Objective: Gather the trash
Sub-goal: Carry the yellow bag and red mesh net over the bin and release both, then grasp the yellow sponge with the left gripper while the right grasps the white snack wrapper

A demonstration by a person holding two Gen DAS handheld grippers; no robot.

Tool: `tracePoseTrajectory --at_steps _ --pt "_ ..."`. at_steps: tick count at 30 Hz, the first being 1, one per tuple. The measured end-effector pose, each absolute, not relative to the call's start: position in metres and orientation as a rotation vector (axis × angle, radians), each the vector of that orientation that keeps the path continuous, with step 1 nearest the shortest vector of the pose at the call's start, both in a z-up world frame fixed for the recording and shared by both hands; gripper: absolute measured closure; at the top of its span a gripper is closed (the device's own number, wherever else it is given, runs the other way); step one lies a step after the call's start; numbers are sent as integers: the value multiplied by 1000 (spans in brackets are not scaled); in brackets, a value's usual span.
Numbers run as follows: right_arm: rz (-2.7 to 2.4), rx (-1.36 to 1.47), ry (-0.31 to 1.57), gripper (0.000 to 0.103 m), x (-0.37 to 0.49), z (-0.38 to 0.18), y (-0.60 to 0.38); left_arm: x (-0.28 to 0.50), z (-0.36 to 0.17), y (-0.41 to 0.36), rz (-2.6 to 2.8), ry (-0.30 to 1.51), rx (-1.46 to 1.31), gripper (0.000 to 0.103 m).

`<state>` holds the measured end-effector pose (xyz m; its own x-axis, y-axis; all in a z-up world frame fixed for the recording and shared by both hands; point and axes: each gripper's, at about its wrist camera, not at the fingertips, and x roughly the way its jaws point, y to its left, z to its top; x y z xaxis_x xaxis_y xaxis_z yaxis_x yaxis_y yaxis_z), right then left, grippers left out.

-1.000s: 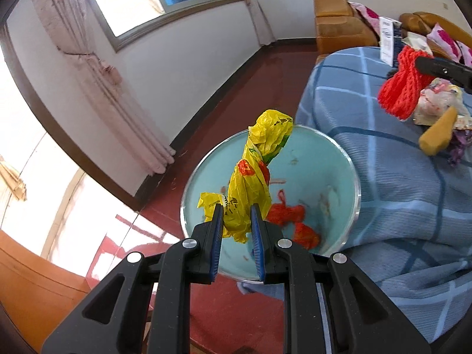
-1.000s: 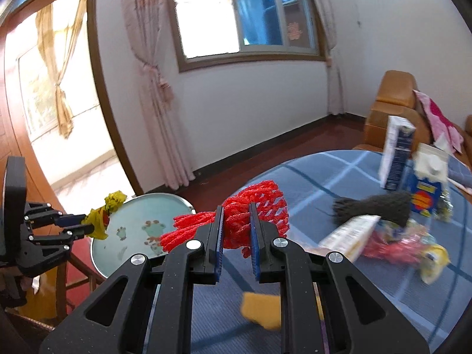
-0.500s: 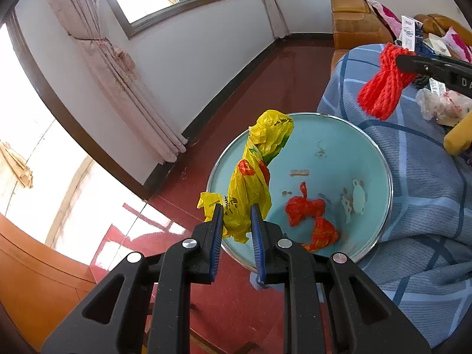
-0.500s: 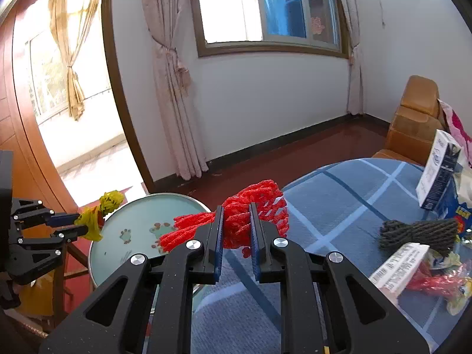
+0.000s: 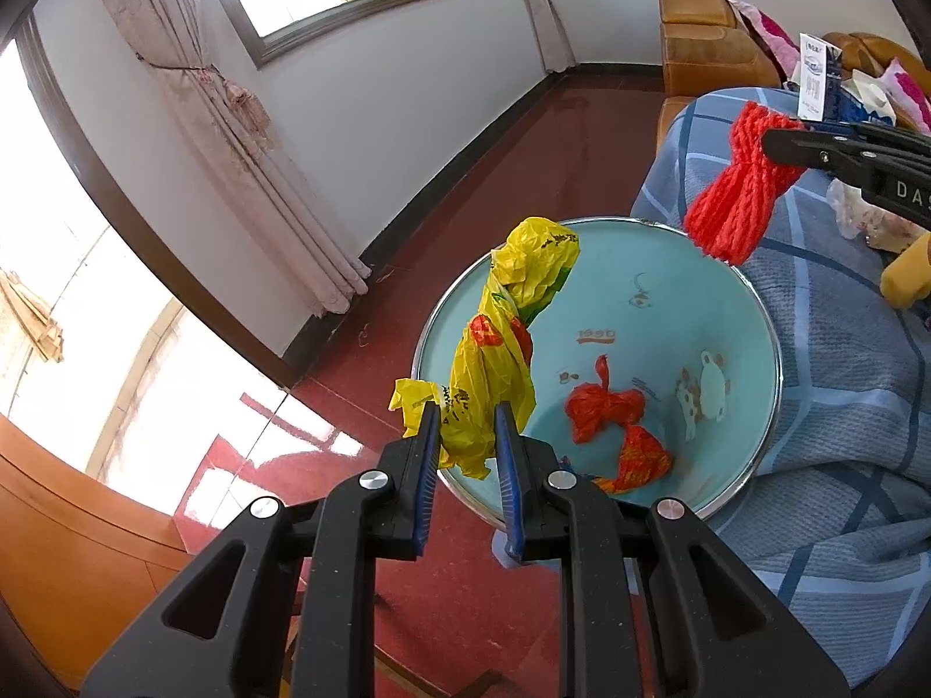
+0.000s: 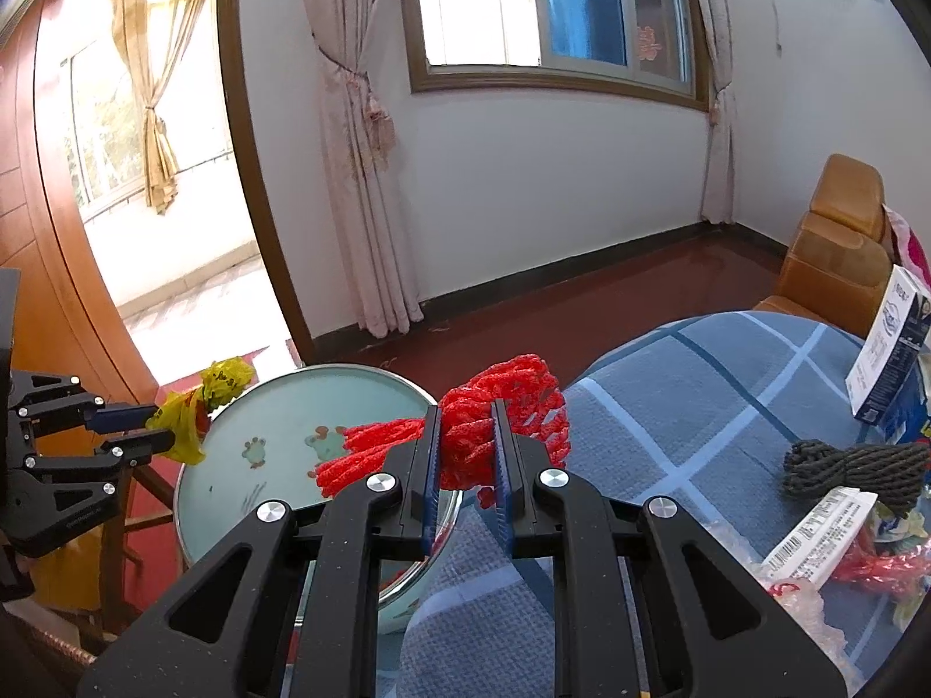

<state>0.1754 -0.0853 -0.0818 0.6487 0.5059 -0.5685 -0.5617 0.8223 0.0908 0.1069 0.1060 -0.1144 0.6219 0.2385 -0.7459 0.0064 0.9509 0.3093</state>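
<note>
Our left tool [image 5: 465, 442] grips a crumpled yellow plastic bag [image 5: 500, 349] over the pale blue round basin [image 5: 651, 302] beside the blue plaid-covered surface [image 6: 698, 407]. Our right tool [image 6: 465, 453] clamps red foam netting [image 6: 494, 413] at that surface's edge, above the dark red floor [image 6: 582, 314].

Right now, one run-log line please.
left gripper: shut on yellow bag | right gripper: shut on red net | basin: red scraps inside

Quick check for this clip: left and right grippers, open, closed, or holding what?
Left gripper: closed on the crumpled yellow plastic bag.
Right gripper: closed on the red foam mesh netting.
</note>
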Motion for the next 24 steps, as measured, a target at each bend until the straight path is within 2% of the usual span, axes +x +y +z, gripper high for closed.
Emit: tracePoseTrajectory --at_steps 7,9,10,12,14,16,21,24 --pt "617 -99 622 84 174 -83 -84 106 -115 104 120 892 290 81" --pt "632 -102 628 78 173 -85 -83 105 -114 102 119 886 292 79" --pt "640 -102 628 69 173 -85 -81 105 -114 102 118 883 291 71" --pt "649 -117 637 60 173 -87 -79 104 -115 100 115 879 293 68" --pt "639 -141 635 59 170 -89 -77 104 -115 99 113 880 290 67" --pt "630 -153 635 58 169 -90 -77 104 -115 99 116 876 293 59" --pt "611 -174 635 57 166 -92 -77 103 -112 96 111 869 297 57" --pt "605 -168 635 55 167 -90 -80 103 -111 95 115 863 298 51"
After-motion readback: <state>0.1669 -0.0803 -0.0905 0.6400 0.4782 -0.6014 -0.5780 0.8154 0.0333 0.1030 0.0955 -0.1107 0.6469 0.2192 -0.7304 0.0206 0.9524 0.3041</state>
